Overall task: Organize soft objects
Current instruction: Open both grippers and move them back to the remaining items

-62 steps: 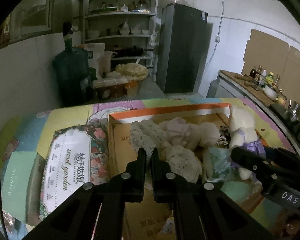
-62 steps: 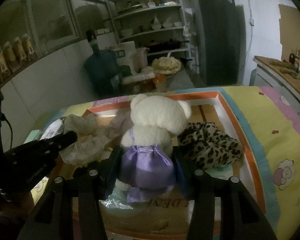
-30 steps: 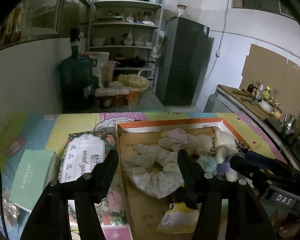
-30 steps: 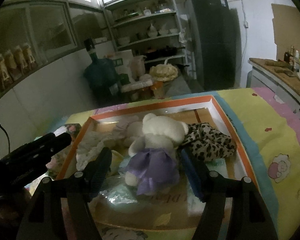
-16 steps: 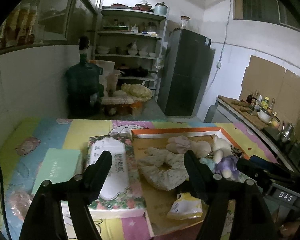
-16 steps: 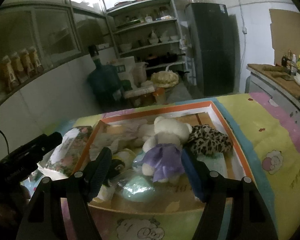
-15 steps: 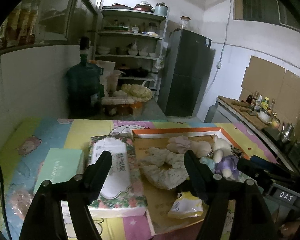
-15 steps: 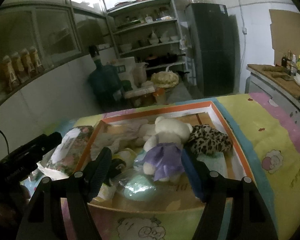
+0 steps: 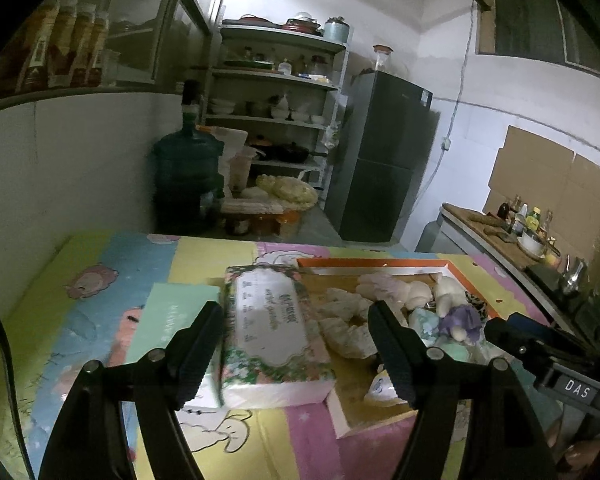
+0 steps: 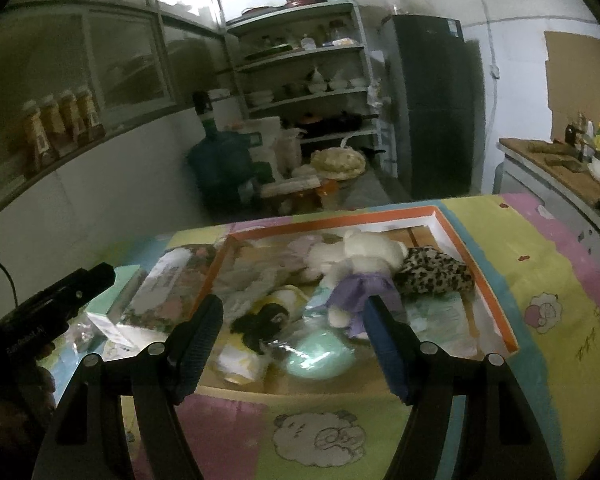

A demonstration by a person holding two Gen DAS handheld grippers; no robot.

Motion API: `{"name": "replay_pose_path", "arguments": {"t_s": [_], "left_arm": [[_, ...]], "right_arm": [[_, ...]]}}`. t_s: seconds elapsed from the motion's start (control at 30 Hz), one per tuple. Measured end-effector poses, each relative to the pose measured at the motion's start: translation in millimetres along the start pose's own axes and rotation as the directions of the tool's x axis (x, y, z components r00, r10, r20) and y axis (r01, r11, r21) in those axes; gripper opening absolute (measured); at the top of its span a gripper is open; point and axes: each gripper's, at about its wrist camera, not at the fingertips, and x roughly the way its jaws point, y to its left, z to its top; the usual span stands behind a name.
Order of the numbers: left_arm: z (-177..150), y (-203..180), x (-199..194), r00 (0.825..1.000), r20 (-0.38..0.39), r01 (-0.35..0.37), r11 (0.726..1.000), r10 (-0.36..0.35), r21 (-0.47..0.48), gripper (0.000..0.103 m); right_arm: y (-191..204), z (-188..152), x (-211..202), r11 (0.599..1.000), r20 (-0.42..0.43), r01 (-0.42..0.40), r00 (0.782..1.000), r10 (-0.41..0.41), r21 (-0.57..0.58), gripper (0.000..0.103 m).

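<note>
L claw [image 9: 296,328] wide open, empty; tissue pack [image 9: 274,330] directly betw its fingers, outside tray [image 9: 372,267]. R claw [image 10: 294,322] wide open, empty, above teddy [image 10: 356,256] in tray. Next prob: straddle pack's narrow width, close gently.

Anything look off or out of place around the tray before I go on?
The floral tissue pack sits outside, against the orange-rimmed tray's left edge, slightly askew. Inside, the white teddy bear lies tipped on its side among the jumbled soft items.
</note>
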Motion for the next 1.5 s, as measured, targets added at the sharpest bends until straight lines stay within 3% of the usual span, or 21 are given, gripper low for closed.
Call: {"name": "replay_pose_path", "arguments": {"t_s": [0.57,1.07,1.5], "left_arm": [[-14.7,54.1,-40.2,0.998,0.019,-0.055,0.998,0.056,-0.042,0.074],[-30.9,136.1,-68.3,0.987,0.02,-0.152,0.977,0.157,-0.151,0.074],[-52.7,191.3,-65.1,0.977,-0.058,-0.214,0.956,0.206,-0.201,0.074]], "right_arm": [[68.6,-8.4,-7.5,0.994,-0.01,-0.058,0.998,0.058,-0.088,0.074],[140.7,-19.6,15.9,0.973,-0.076,-0.141,0.989,0.129,-0.181,0.074],[192.8,-38.7,39.8,0.947,-0.151,-0.209,0.973,0.175,-0.245,0.074]]}}
